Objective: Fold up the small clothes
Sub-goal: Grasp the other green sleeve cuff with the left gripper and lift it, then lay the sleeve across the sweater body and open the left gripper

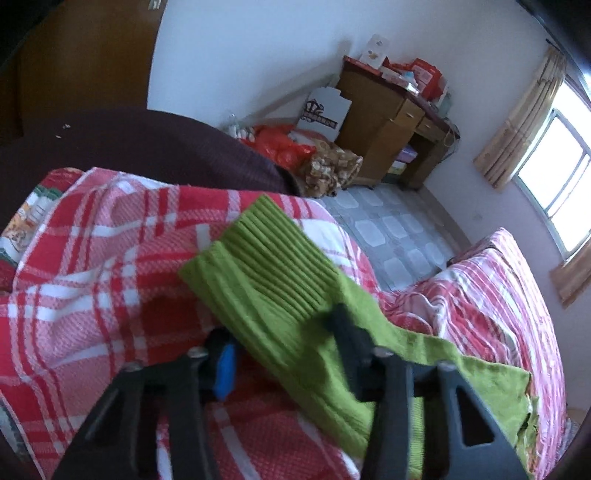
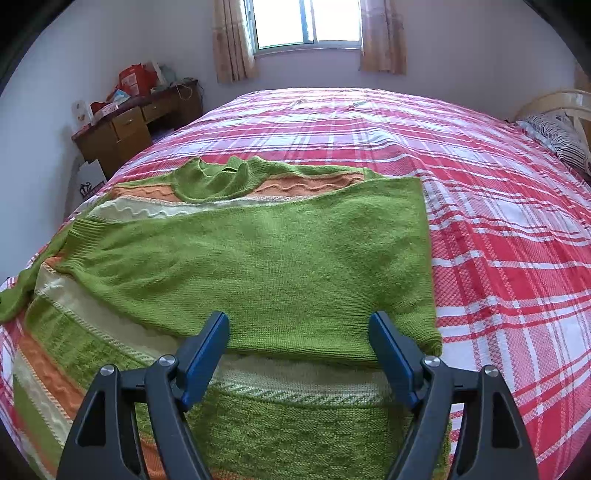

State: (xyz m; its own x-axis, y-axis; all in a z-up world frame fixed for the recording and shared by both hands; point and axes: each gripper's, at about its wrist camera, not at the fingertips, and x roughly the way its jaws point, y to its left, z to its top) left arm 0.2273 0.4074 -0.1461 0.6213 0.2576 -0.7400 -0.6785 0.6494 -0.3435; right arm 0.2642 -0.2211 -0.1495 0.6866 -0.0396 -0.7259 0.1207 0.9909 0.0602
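Observation:
A green knitted sweater [image 2: 280, 258] with orange and cream stripes lies on the bed; its right sleeve is folded across the body. My right gripper [image 2: 299, 343] is open just above the sweater's lower part, its blue-padded jaws wide apart and empty. In the left wrist view the sweater's other green sleeve, with its ribbed cuff [image 1: 273, 251], lies between the jaws of my left gripper [image 1: 280, 332]. The jaws stand apart with the sleeve lying across the gap; the right fingertip touches the fabric. The picture is blurred there.
The bed has a red, pink and white plaid cover [image 2: 480, 206]. A wooden desk [image 2: 125, 125] with boxes stands by the wall left of the window [image 2: 306, 22]. Bags [image 1: 288, 147] lie on the tiled floor beside the bed. A striped pillow [image 2: 561, 136] is far right.

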